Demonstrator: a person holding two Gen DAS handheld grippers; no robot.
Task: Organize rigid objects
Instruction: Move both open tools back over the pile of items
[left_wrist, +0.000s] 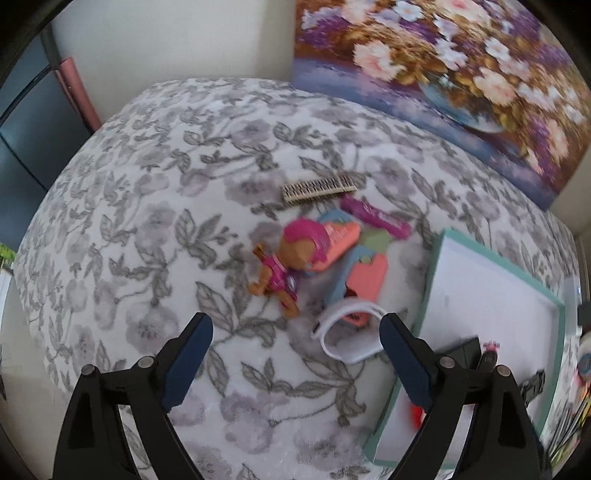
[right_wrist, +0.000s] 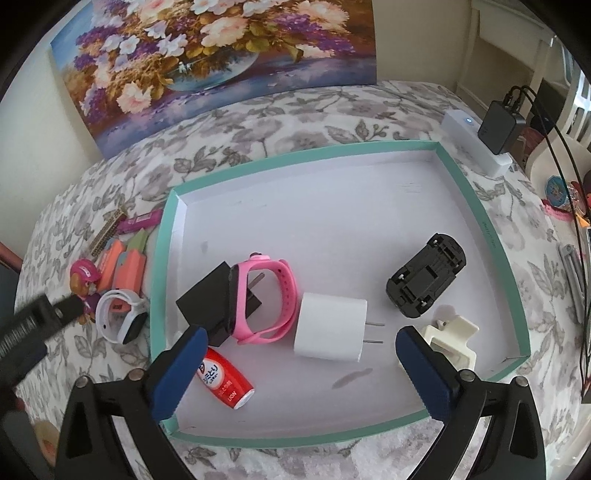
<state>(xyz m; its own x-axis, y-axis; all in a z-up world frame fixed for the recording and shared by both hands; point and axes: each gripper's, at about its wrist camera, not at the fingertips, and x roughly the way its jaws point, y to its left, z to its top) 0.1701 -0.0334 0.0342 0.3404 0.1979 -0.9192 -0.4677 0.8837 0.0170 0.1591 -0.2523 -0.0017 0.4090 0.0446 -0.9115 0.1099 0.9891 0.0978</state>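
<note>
toy figure (left_wrist: 286, 264) beside white watch (left_wrist: 347, 336)

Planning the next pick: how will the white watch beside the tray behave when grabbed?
The white watch lies on the blanket as a closed loop, so the strap will probably flex and squash rather than stay stiff. Its dark face looks like the rigid, heavier end, so it may swing downward if lifted by the strap. The smooth band could slip.
</note>
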